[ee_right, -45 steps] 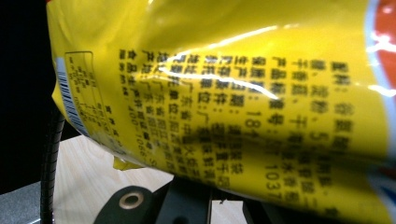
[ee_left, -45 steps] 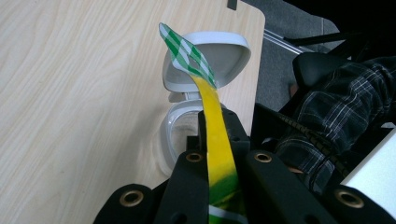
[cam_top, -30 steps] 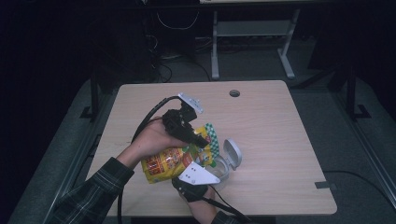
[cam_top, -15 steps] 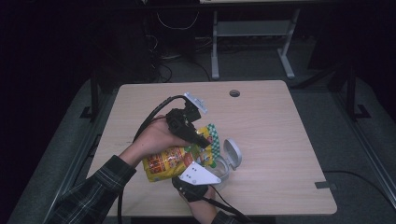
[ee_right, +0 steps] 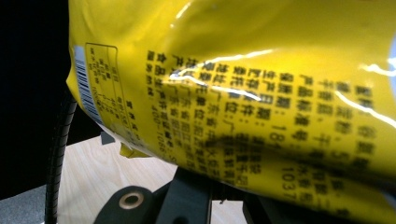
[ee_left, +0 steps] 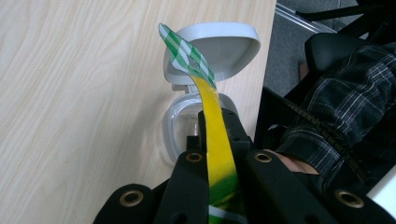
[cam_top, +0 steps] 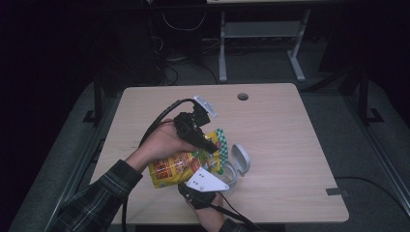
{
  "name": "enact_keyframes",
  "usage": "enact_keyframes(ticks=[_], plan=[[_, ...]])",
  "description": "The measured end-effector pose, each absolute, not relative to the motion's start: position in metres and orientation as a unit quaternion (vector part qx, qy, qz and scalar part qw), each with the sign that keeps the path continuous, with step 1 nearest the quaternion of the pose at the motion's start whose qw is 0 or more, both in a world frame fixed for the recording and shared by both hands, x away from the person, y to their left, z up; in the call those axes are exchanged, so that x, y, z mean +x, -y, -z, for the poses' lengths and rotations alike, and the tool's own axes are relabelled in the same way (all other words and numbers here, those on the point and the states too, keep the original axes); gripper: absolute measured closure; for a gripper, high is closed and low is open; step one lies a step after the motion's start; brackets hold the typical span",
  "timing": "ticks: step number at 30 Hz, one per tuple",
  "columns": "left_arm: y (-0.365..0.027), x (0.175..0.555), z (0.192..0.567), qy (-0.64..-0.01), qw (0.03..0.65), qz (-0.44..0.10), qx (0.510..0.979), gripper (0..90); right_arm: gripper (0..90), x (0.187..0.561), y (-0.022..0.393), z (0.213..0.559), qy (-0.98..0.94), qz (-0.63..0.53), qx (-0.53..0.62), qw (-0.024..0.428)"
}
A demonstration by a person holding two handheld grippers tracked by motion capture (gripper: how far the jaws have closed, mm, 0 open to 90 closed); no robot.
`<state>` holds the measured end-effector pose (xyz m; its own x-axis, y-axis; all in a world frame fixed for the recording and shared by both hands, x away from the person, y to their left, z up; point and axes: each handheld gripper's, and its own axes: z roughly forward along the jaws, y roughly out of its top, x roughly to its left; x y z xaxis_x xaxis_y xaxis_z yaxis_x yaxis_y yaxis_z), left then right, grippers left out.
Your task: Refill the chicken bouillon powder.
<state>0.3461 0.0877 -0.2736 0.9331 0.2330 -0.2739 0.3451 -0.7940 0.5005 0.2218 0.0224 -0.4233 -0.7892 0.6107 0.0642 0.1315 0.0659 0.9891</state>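
Open container [cam_top: 231, 169] blocks near edge; far tabletop [cam_top: 280, 116] free.

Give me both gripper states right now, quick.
Left gripper: closed, clamped on the top edge of the yellow snack bag.
Right gripper: closed on the same bag, at its lower part, beside the open clear container.

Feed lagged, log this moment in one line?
left gripper: shut on bag | right gripper: shut on bag | container: lid open, under bag | hands steady
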Motion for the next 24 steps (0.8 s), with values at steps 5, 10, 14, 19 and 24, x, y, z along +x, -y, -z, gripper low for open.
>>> enact_keyframes(ticks=[5,10,14,19,24], plan=[[-0.0871,0.3466,0.2743,-0.152,0.279,0.100,0.943,90.0,89.8,0.2217,-0.0226,0.4236,-0.705,-0.631,0.262,0.191],[-0.0861,0.3465,0.2741,-0.155,0.278,0.101,0.942,90.0,89.8,0.2216,-0.0222,0.4233,-0.704,-0.632,0.263,0.190],[-0.0856,0.3464,0.2740,-0.154,0.277,0.101,0.943,90.0,89.8,0.2216,-0.0222,0.4234,-0.704,-0.632,0.263,0.190],[-0.0855,0.3462,0.2739,-0.154,0.277,0.101,0.943,90.0,89.8,0.2213,-0.0221,0.4232,-0.704,-0.632,0.262,0.191],[-0.0851,0.3464,0.2738,-0.155,0.274,0.101,0.944,90.0,89.8,0.2215,-0.0221,0.4232,-0.703,-0.633,0.263,0.189]])
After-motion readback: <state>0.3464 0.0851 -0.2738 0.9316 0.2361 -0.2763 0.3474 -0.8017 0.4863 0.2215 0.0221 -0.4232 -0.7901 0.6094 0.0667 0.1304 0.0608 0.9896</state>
